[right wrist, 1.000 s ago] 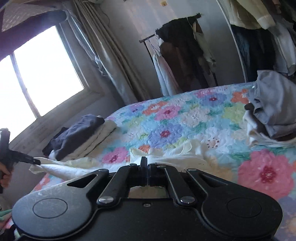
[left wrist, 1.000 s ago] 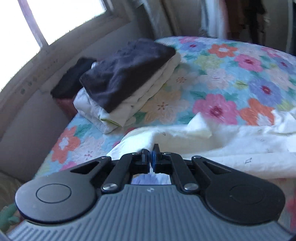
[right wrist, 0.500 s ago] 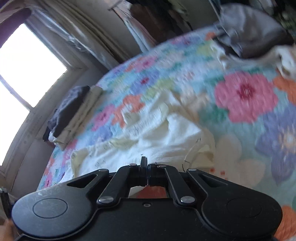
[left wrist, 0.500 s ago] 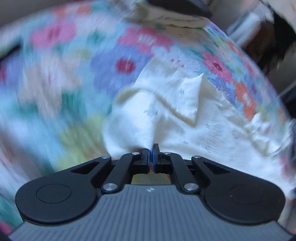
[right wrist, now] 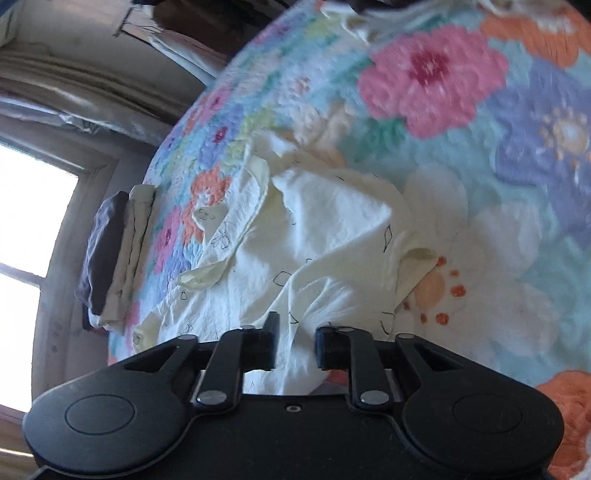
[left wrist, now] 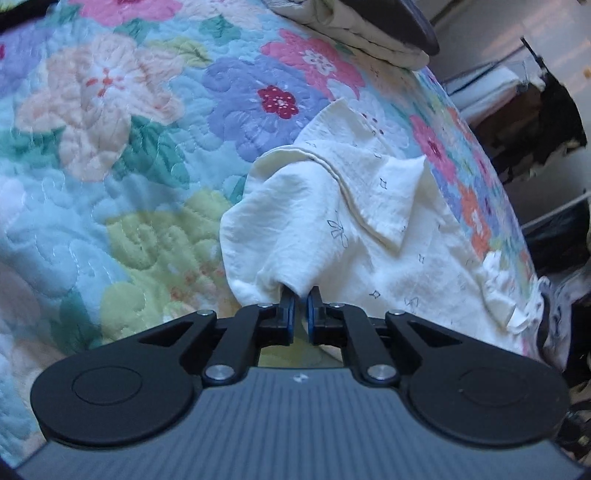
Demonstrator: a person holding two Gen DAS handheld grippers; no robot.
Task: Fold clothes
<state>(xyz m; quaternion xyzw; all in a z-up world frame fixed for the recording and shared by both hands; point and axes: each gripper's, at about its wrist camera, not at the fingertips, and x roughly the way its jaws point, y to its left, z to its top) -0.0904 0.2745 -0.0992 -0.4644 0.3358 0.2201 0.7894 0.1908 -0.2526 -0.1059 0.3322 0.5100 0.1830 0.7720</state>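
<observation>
The left gripper (left wrist: 300, 310) has its fingers (left wrist: 286, 314) clenched on a bunched edge of the cream garment (left wrist: 369, 236); a small fold of cloth sits between the two blue pads. From this pinch the fabric spreads toward 12 and 2 o'clock in the left wrist view, with a triangular flap lying on top at about 1 o'clock. The garment carries small dark printed marks and rests on the floral quilt (left wrist: 110, 147) of the bed.

The right gripper (right wrist: 294, 343) is released: its fingers (right wrist: 271, 341) stand clearly apart, one on each side of a ridge of the same cream garment (right wrist: 314, 236), and the cloth passes through the gap between them. I cannot tell if the pads touch it. From there the garment lies crumpled toward 11 and 12 o'clock, on the floral quilt (right wrist: 498, 184).

Farther out, a stack of folded clothes (right wrist: 114, 258), dark piece against pale pieces, sits on the quilt at 9 o'clock in the right wrist view, apart from the garment and near a bright window (right wrist: 26, 229). In the left wrist view the folded stack (left wrist: 369, 26) appears at 12 o'clock.
</observation>
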